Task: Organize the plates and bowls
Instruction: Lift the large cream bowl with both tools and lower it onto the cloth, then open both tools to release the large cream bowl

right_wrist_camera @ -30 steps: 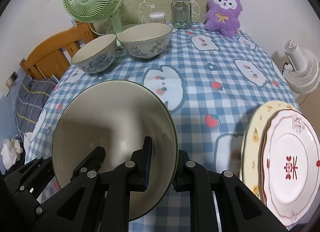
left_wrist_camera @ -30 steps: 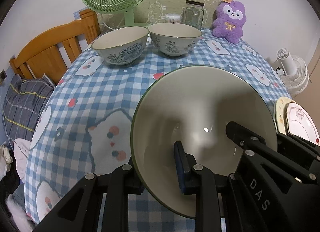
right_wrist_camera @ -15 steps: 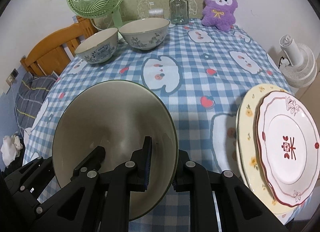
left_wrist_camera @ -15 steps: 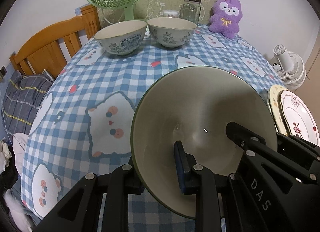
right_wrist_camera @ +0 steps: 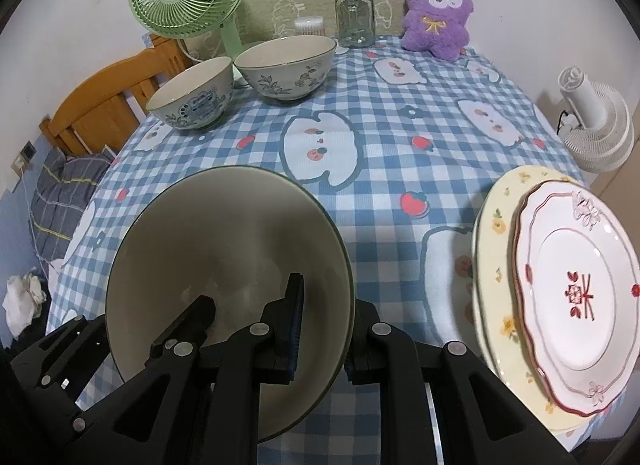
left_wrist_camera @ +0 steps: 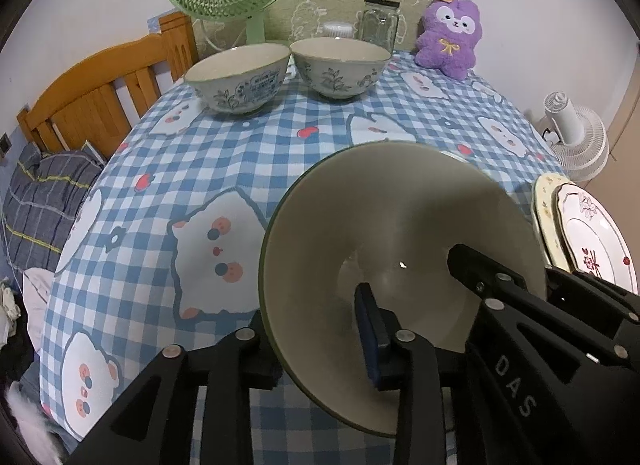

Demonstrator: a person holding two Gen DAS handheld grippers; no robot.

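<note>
Two grippers share one large cream bowl (right_wrist_camera: pixel 224 241), each straddling its near rim. The right gripper (right_wrist_camera: pixel 320 329) pinches the rim between its pads; the left gripper (left_wrist_camera: pixel 316 349) has jaws opening around the rim's other side. Beyond the bowl, at the checked tablecloth's (right_wrist_camera: pixel 384 137) far end, two patterned bowls (right_wrist_camera: pixel 286 65) stand side by side. Right of the bowl lie stacked plates (right_wrist_camera: pixel 572 297).
</note>
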